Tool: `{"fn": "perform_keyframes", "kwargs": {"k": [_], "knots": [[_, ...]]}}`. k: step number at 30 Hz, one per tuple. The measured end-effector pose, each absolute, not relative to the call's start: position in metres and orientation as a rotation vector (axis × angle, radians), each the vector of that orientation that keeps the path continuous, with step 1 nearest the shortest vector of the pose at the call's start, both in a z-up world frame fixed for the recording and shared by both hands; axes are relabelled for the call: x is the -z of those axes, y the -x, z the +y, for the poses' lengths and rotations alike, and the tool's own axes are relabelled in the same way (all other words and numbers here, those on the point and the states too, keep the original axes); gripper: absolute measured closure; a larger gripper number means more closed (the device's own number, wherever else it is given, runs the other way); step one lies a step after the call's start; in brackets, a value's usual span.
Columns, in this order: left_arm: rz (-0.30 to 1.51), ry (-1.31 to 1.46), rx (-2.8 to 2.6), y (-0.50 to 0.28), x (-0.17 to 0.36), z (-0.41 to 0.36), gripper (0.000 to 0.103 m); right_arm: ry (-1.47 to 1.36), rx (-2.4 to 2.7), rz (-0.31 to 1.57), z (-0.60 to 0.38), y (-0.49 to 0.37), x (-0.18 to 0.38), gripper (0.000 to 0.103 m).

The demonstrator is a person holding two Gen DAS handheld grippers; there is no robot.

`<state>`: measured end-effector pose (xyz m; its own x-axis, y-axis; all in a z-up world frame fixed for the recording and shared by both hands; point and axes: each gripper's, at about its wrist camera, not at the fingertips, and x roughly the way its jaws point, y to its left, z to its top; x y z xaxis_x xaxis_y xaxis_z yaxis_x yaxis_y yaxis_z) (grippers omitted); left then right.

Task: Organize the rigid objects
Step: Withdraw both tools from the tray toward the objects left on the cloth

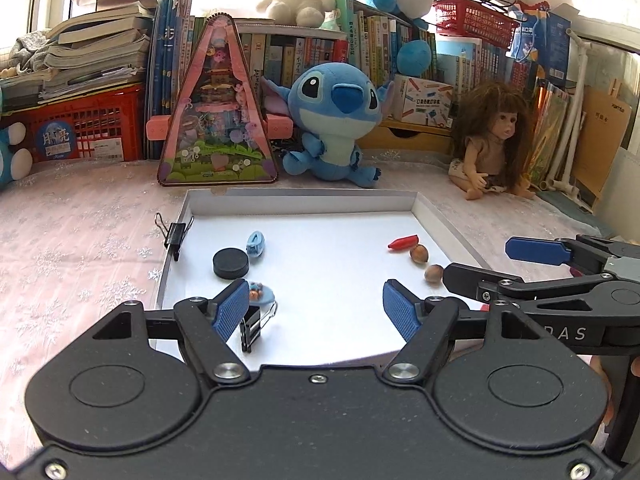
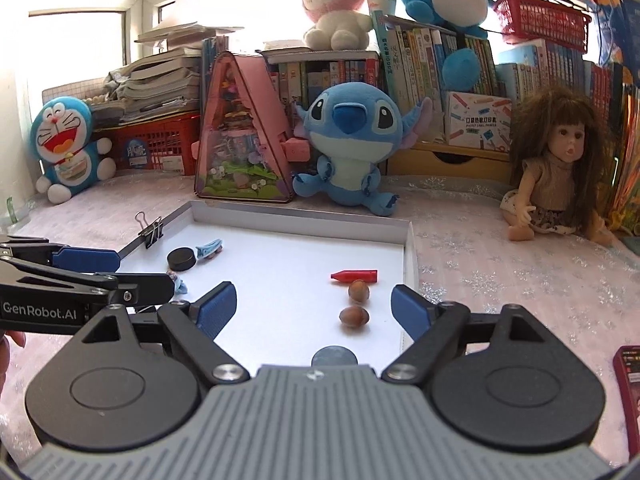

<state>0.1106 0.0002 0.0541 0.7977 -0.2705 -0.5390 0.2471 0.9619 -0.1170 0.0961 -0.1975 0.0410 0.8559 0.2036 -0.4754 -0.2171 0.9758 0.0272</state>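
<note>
A white shallow box lid lies on the table and holds small items. On its left are a black puck, a light blue hair clip, a small blue figure charm and a black binder clip. On its right are a red crayon and two hazelnuts. A grey disc lies near the front edge. My left gripper is open and empty over the lid's front. My right gripper is open and empty, above the nuts.
A binder clip grips the lid's left wall. Behind stand a Stitch plush, a pink triangular case, a doll, a Doraemon plush, red baskets and books. A phone lies at right.
</note>
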Motion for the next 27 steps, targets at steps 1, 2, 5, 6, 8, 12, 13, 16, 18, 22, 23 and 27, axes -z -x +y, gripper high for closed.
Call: {"fn": "perform_keyframes", "kwargs": {"k": [1, 2, 5, 6, 8, 12, 13, 16, 18, 22, 23, 27], "knots": [[0.586, 0.046, 0.28, -0.108, -0.054, 0.001, 0.031, 0.027, -0.226, 0.496, -0.197, -0.094, -0.041, 0.012], [0.587, 0.049, 0.283, -0.106, -0.054, 0.003, 0.031, 0.026, -0.23, 0.496, -0.197, -0.092, -0.041, 0.012], [0.582, 0.052, 0.285, -0.099, -0.054, 0.006, 0.031, 0.026, -0.241, 0.496, -0.197, -0.087, -0.041, 0.012], [0.58, 0.051, 0.286, -0.096, -0.054, 0.007, 0.031, 0.029, -0.243, 0.496, -0.197, -0.086, -0.041, 0.012], [0.577, 0.051, 0.287, -0.092, -0.053, 0.008, 0.031, 0.034, -0.25, 0.495, -0.196, -0.082, -0.039, 0.012], [0.579, 0.039, 0.288, -0.083, -0.049, 0.011, 0.03, 0.03, -0.266, 0.498, -0.197, -0.073, -0.036, 0.012], [0.58, 0.032, 0.286, -0.08, -0.047, 0.011, 0.03, 0.026, -0.269, 0.498, -0.198, -0.071, -0.034, 0.011], [0.589, 0.012, 0.285, -0.074, -0.041, 0.012, 0.03, 0.015, -0.273, 0.504, -0.198, -0.065, -0.029, 0.011], [0.597, 0.004, 0.284, -0.069, -0.037, 0.013, 0.03, 0.011, -0.279, 0.51, -0.198, -0.063, -0.025, 0.011], [0.604, -0.005, 0.278, -0.062, -0.03, 0.014, 0.03, 0.021, -0.283, 0.513, -0.197, -0.055, -0.019, 0.011], [0.604, -0.006, 0.276, -0.061, -0.028, 0.015, 0.03, 0.024, -0.284, 0.513, -0.196, -0.053, -0.017, 0.011], [0.603, -0.002, 0.27, -0.053, -0.023, 0.017, 0.03, 0.015, -0.302, 0.525, -0.197, -0.045, -0.009, 0.01]]}}
